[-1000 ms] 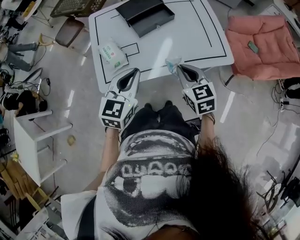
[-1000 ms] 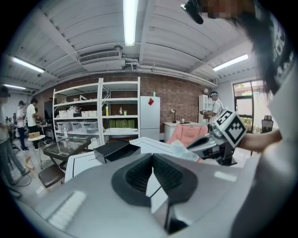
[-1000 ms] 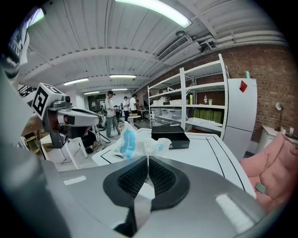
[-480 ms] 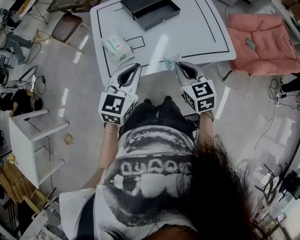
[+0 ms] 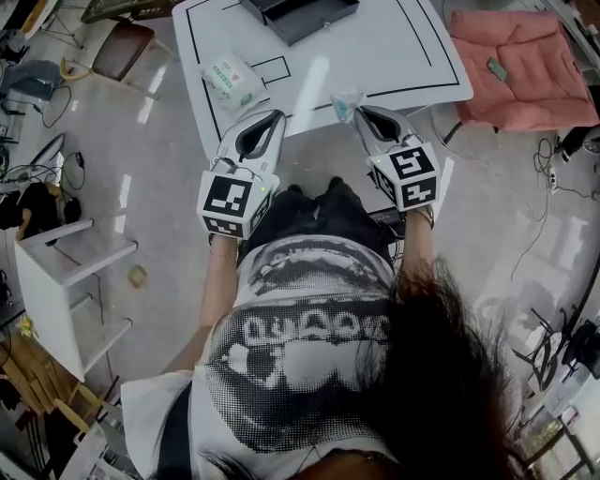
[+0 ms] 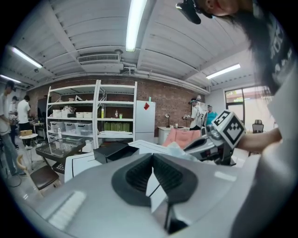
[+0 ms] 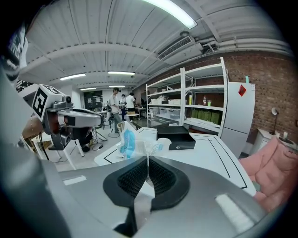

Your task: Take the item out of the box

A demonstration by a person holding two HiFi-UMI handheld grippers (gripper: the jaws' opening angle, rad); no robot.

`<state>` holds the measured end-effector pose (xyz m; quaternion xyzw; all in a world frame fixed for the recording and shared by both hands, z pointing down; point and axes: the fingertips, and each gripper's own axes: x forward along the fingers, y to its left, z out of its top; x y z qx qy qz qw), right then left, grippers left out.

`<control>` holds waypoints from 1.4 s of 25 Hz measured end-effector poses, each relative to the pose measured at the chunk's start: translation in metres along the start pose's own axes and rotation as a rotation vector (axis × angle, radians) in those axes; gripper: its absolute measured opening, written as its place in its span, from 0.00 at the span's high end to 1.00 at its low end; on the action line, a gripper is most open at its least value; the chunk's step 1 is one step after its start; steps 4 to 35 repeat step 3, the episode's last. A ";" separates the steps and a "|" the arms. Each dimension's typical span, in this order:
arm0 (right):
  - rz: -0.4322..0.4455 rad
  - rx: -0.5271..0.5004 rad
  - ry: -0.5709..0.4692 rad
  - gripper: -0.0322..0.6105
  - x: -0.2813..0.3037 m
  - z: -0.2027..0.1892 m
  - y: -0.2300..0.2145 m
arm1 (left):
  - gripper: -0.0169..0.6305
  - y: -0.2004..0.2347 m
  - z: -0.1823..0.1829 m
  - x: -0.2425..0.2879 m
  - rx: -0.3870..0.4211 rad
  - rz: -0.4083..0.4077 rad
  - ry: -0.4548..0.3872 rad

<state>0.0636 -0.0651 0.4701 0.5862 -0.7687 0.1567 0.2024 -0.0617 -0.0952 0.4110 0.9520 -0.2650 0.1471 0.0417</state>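
Item: small clear packet with blue print [image 7: 132,141], out of the box, pinched at one end in the right tongs and held up at the near edge of the bench [image 5: 394,56].
Right tongs [image 5: 357,112]: nearly closed, pads pressed on the packet.
Left tongs [image 5: 271,116]: pads together, nothing between them; level with the right tongs, apart from them.
Box [image 5: 300,14]: black, open, at the bench's far side.
Other: green-and-white soft pack [image 5: 232,82] lies on the bench's left side.

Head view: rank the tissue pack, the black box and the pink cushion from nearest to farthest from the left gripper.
1. Tissue pack, left on the table.
2. Black box, table's far side.
3. Pink cushion, far right, off the table.
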 end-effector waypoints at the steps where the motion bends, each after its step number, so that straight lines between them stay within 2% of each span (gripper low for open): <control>1: -0.006 0.000 0.000 0.93 0.000 0.000 -0.001 | 0.97 0.000 0.000 0.001 0.003 -0.004 -0.002; 35: -0.019 0.000 0.000 0.93 0.000 0.000 -0.003 | 0.97 0.001 -0.001 0.003 0.012 -0.012 -0.006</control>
